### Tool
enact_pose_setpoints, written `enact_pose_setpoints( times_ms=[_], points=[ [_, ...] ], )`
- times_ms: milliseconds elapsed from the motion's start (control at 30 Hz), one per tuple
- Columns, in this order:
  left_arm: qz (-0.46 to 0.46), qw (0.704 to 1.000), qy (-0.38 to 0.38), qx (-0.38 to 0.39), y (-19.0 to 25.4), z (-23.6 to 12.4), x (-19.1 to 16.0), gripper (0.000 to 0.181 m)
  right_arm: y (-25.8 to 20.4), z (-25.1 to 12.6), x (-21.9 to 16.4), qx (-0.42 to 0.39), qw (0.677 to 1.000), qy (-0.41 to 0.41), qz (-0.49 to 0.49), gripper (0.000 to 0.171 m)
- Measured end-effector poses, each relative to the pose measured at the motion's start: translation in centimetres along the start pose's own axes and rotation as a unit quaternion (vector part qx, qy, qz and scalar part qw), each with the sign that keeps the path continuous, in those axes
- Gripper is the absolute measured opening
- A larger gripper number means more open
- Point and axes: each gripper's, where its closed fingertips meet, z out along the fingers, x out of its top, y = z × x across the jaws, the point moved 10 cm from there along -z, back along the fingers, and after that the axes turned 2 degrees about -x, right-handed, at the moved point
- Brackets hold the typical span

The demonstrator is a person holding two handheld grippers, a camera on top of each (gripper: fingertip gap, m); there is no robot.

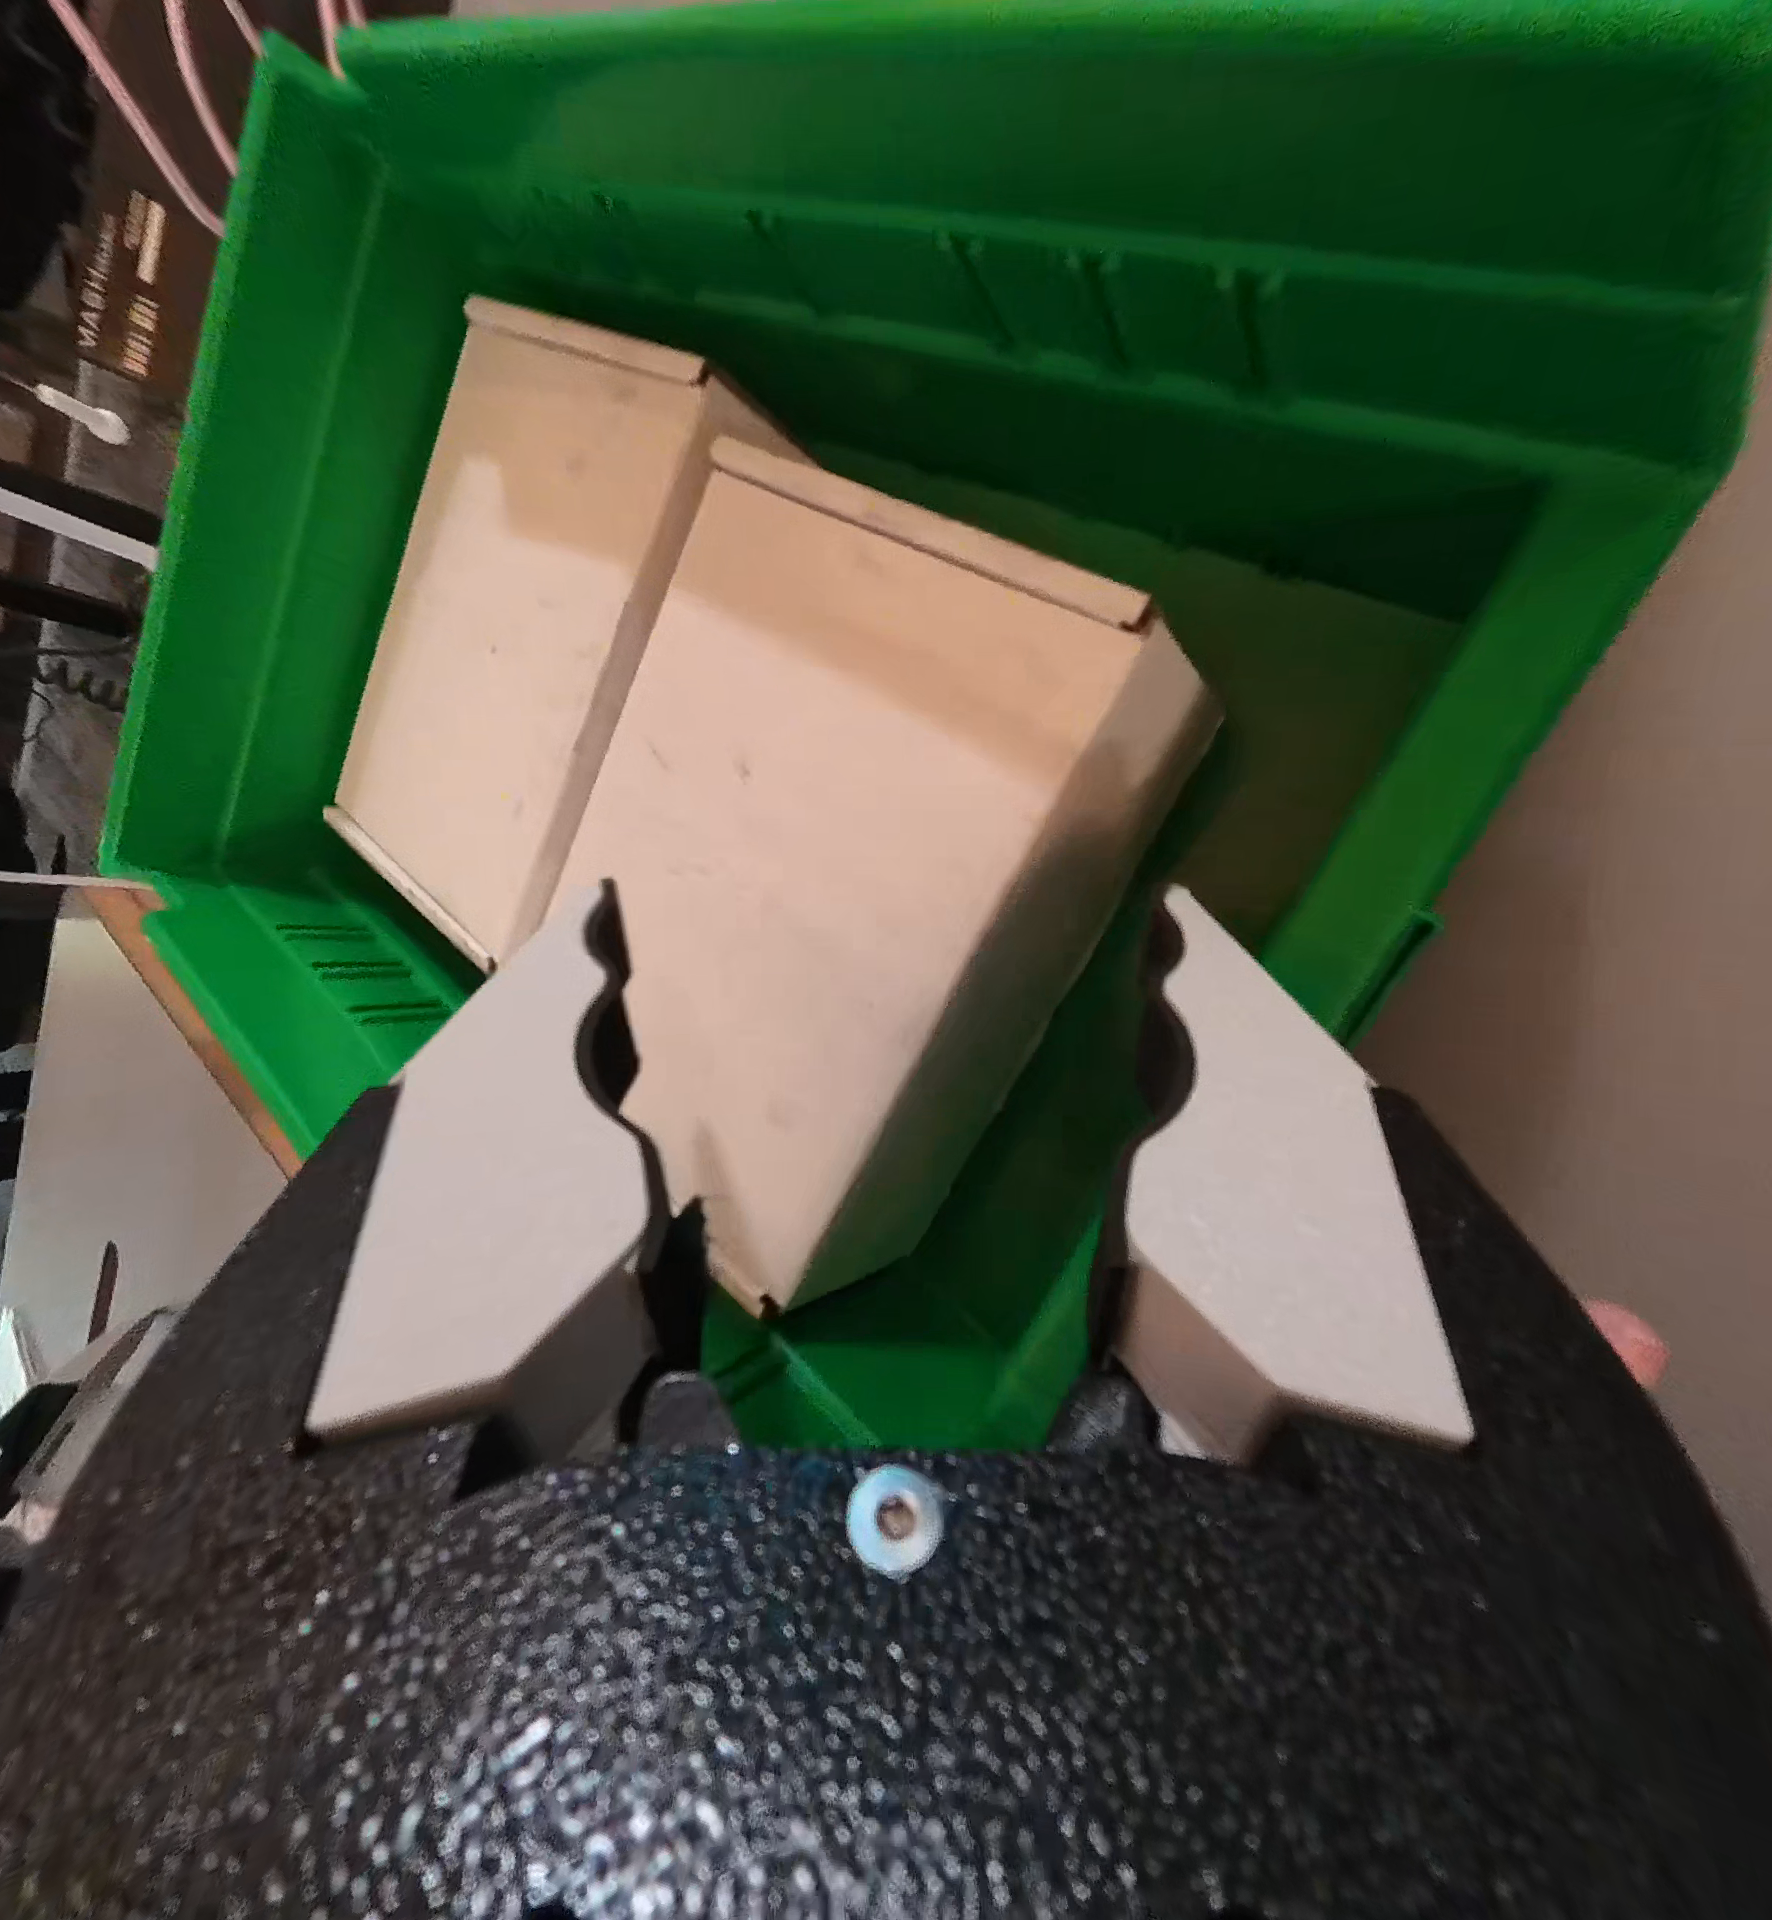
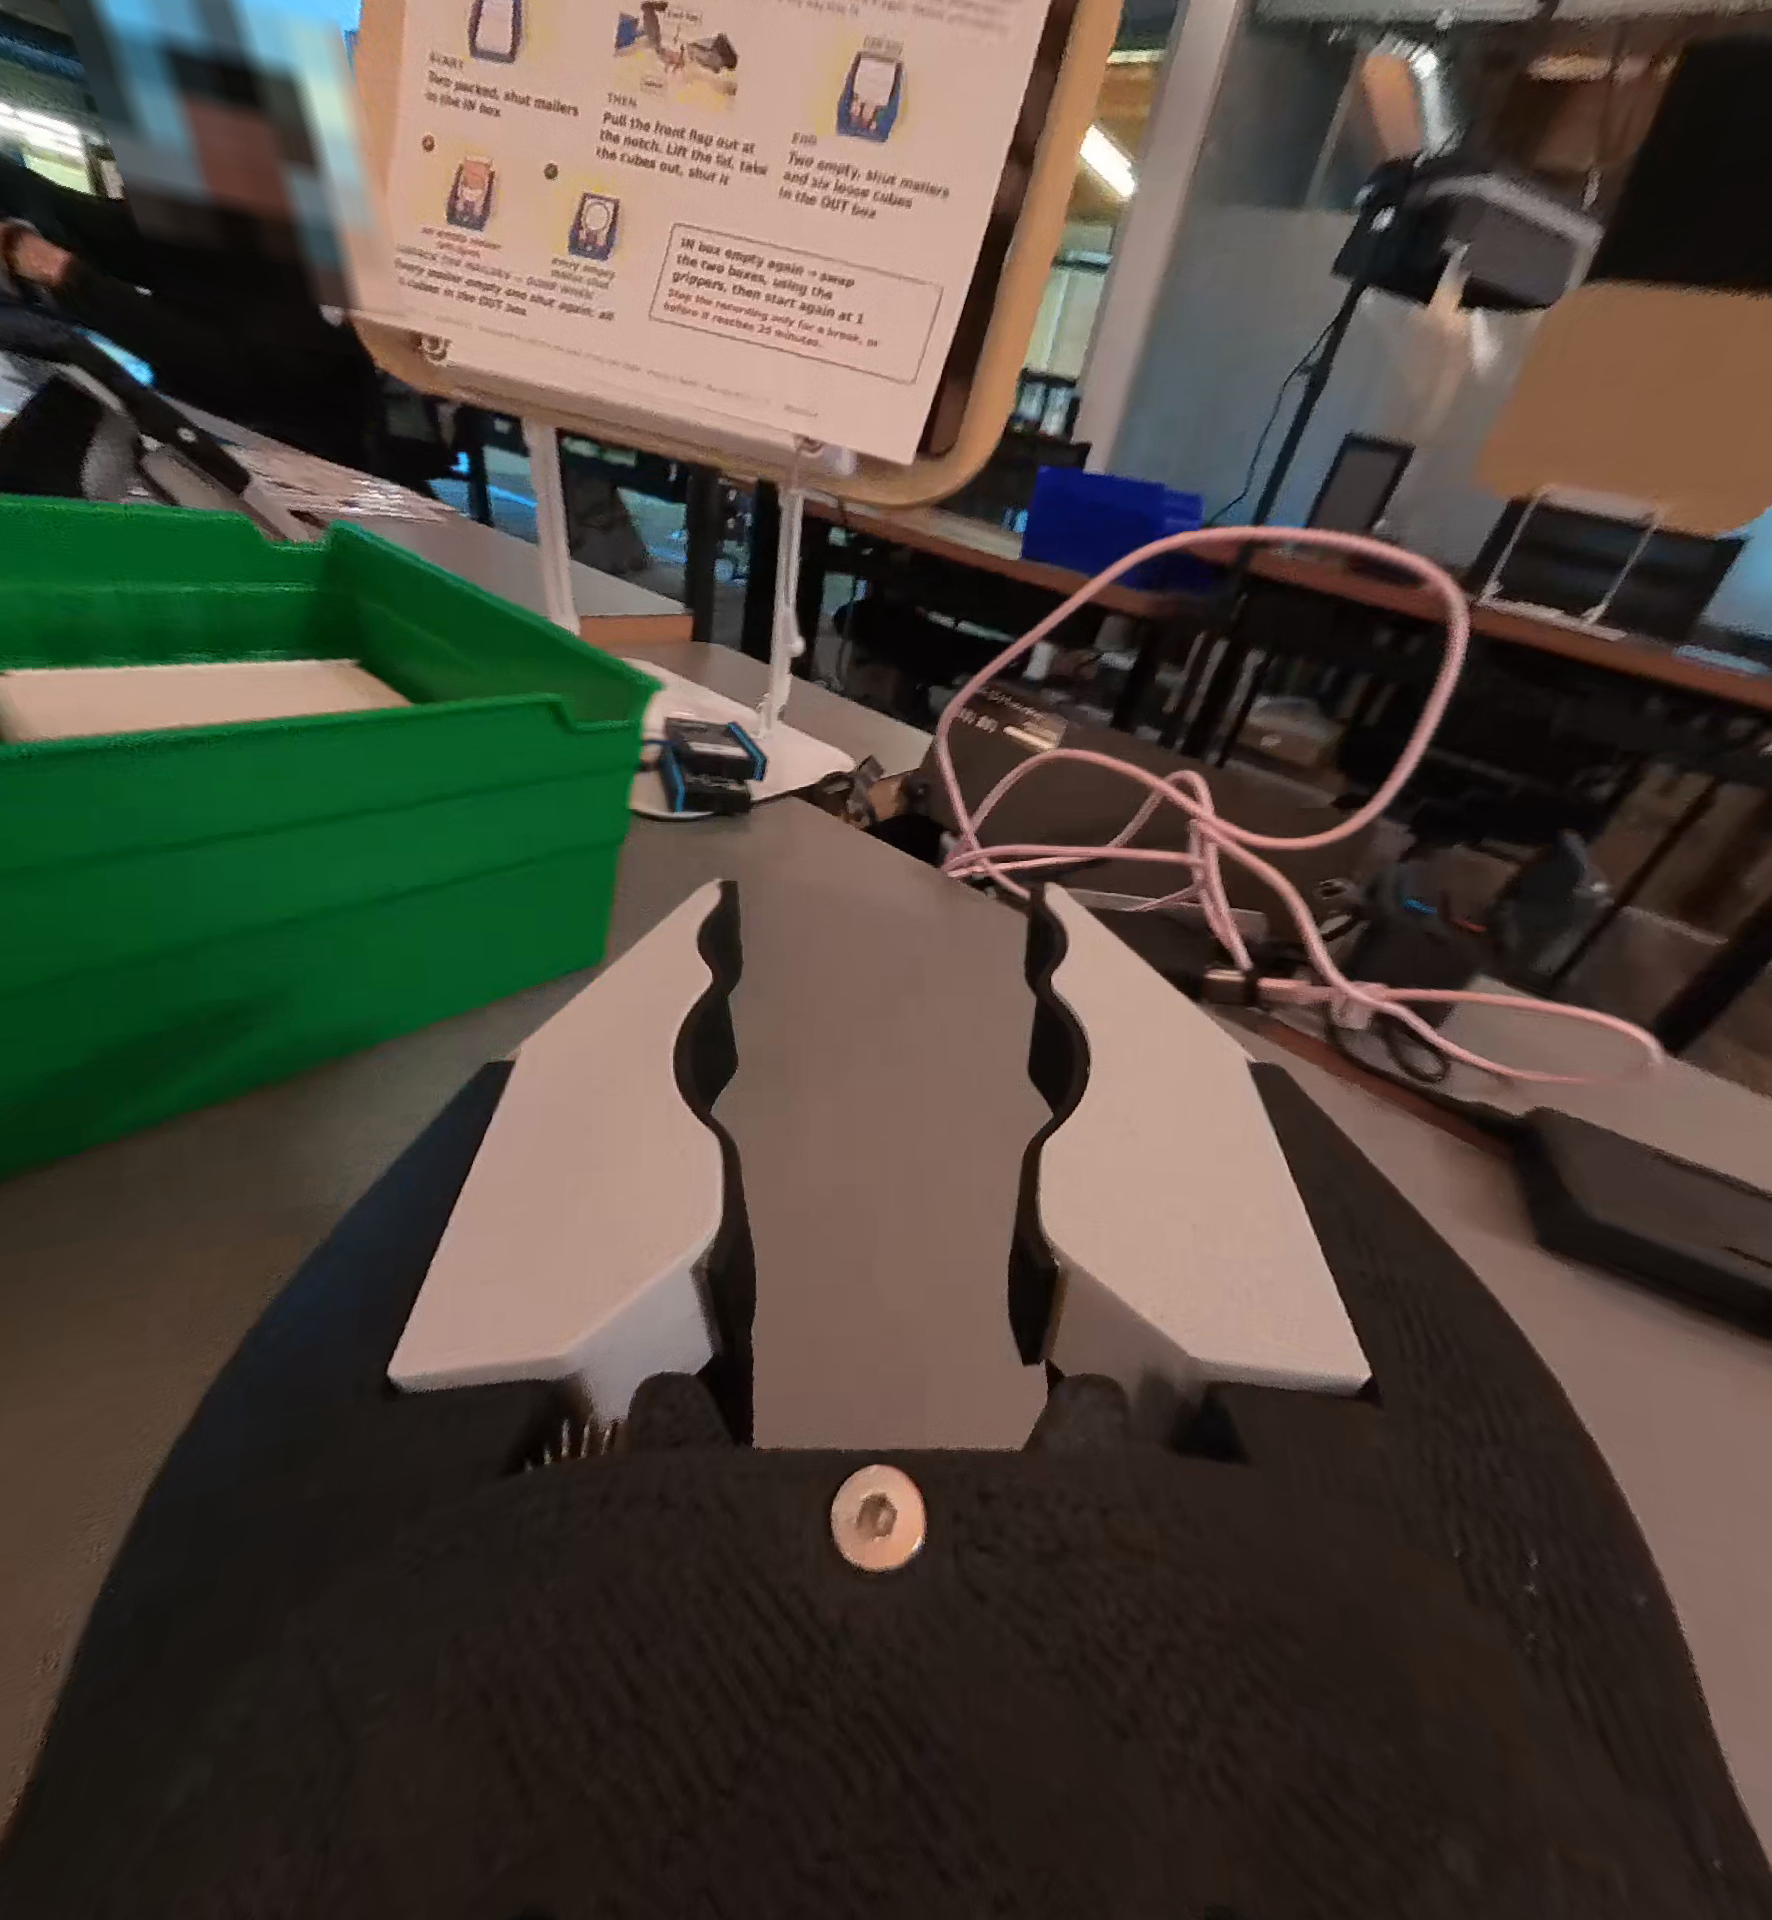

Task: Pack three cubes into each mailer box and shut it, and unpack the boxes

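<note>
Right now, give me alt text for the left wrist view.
The open left hand-held gripper straddles the near corner of a shut tan cardboard mailer box, tilted inside a green plastic bin. A second shut cardboard mailer lies behind it.

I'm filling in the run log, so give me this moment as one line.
left tongs: open, around near mailer box | both mailer boxes shut, in green bin | right tongs: open, empty, over table
</note>
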Motion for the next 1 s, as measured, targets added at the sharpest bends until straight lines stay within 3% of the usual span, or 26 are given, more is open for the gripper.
enact_pose_setpoints(
  times_ms=[67,167,267,433,633,733,867,1000],
  points=[
    [0.01,1.0,-0.025,0.0,0.1,-0.4,0.0,0.111,0.5,-0.1,-0.3,-0.025,0.999,0.011,-0.027,0.057],
    [0.055,0.996,-0.071,0.026,-0.2,-0.3,-0.2,0.112,1.1,0.2,-0.7,-0.054,0.997,0.028,-0.051,0.058],
    [0.073,0.993,-0.088,-0.001,-0.2,0.3,-0.2,0.111,1.2,1.6,-0.3,-0.024,0.999,0.02,-0.018,0.057],
    [0.132,0.984,-0.116,-0.004,-0.4,1.3,-0.1,0.113,1.1,7.1,-0.8,0.019,0.998,-0.057,0.017,0.024],
    [0.205,0.971,-0.12,0.017,0.0,2.2,0.4,0.118,-0.4,14.4,-1.4,0.184,0.969,-0.112,0.121,0.013],
    [0.211,0.97,-0.116,0.025,0.0,2.2,0.4,0.12,-1.7,17.3,-1.7,0.252,0.949,-0.147,0.123,0.008],
    [0.232,0.965,-0.112,0.04,0.0,2.3,0.7,0.126,-4.1,19.3,-1.6,0.355,0.914,-0.165,0.103,0.001],
    [0.226,0.964,-0.128,0.059,-0.1,2.5,1.2,0.14,-4.8,20.0,-1.6,0.403,0.892,-0.171,0.111,0.0]
  ],
)
